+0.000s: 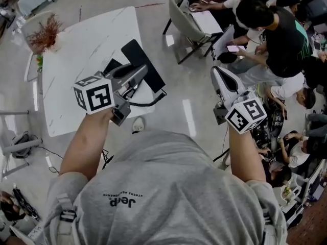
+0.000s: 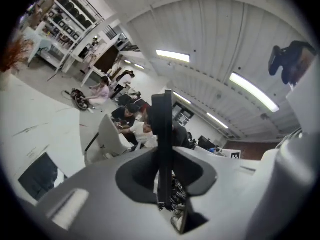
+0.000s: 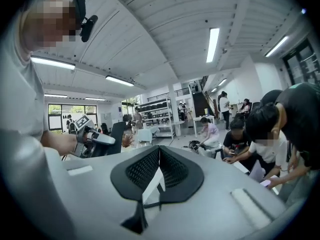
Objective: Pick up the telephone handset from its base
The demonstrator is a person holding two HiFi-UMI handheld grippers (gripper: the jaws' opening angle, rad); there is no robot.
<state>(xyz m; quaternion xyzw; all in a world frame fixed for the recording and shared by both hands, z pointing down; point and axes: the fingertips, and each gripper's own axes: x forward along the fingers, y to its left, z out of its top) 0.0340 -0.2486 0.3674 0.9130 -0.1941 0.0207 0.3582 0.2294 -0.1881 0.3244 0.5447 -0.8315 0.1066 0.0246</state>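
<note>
My left gripper (image 1: 139,74) is held up over the white table (image 1: 87,40), shut on the black telephone handset (image 1: 145,60). The handset sticks out past the jaws as a flat slab. Its black cord (image 1: 150,102) loops below it. In the left gripper view the handset (image 2: 162,144) stands edge-on, pinched between the pads. A black shape (image 1: 110,65) on the table, half hidden behind the gripper, looks like the base (image 2: 42,176). My right gripper (image 1: 218,74) is raised at the right, shut with nothing in it (image 3: 159,151). From its view I see the left gripper (image 3: 95,138).
A vase of reddish dried twigs (image 1: 46,32) stands at the table's far left corner. Several people sit round a desk and a chair (image 1: 185,20) at the right. Cables (image 1: 20,139) lie on the floor at the left.
</note>
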